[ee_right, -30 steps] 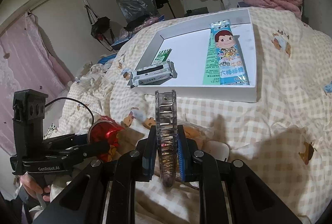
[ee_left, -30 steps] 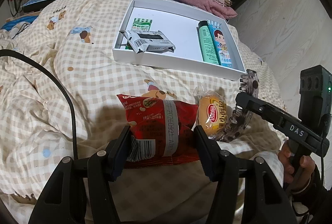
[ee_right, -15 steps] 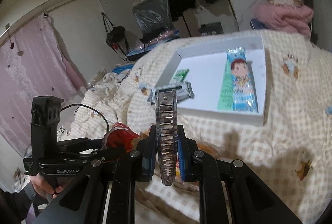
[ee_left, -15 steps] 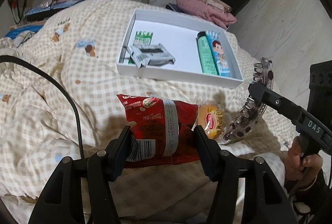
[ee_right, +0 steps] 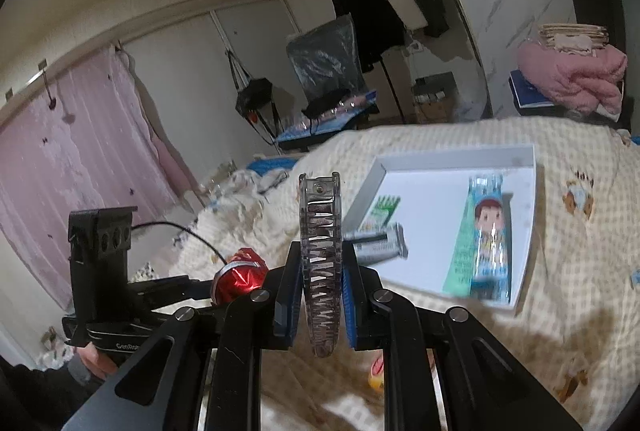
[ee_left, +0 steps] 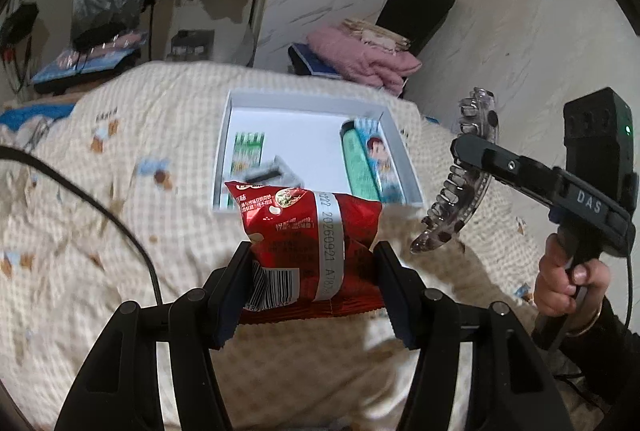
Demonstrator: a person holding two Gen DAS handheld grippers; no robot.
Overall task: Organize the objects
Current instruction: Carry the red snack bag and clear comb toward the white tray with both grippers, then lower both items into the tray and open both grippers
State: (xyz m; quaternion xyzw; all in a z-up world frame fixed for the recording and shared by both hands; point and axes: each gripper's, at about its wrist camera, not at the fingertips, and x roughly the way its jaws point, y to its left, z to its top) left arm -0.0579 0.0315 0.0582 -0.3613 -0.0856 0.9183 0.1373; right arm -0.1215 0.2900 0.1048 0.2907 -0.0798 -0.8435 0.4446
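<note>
My left gripper (ee_left: 314,259) is shut on a red snack bag (ee_left: 304,227), held up off the checked bedspread (ee_left: 120,231). In the right wrist view that bag (ee_right: 238,275) shows at the left. My right gripper (ee_right: 321,259) is shut on a clear, dark-spotted hair claw clip (ee_right: 320,199), also lifted; the left wrist view shows the clip (ee_left: 460,207) to the right of the bag. Ahead lies a white tray (ee_left: 308,101) holding a green packet, a grey wrapper, a green tube and a blue cartoon candy packet (ee_right: 490,231). A yellow-wrapped bun (ee_right: 378,375) lies on the bed under my right gripper.
A black cable (ee_left: 100,207) crosses the bedspread on the left. Beyond the bed's far edge sit a folded pink blanket (ee_left: 360,59) and a black chair (ee_left: 416,11). Dark clothes hang on a rack (ee_right: 376,15), and a pink curtain (ee_right: 72,159) covers the left wall.
Both grippers rose from the bed, carrying the red bag and the clip with them. The bun stayed on the bedspread and is now hidden behind the bag in the left wrist view.
</note>
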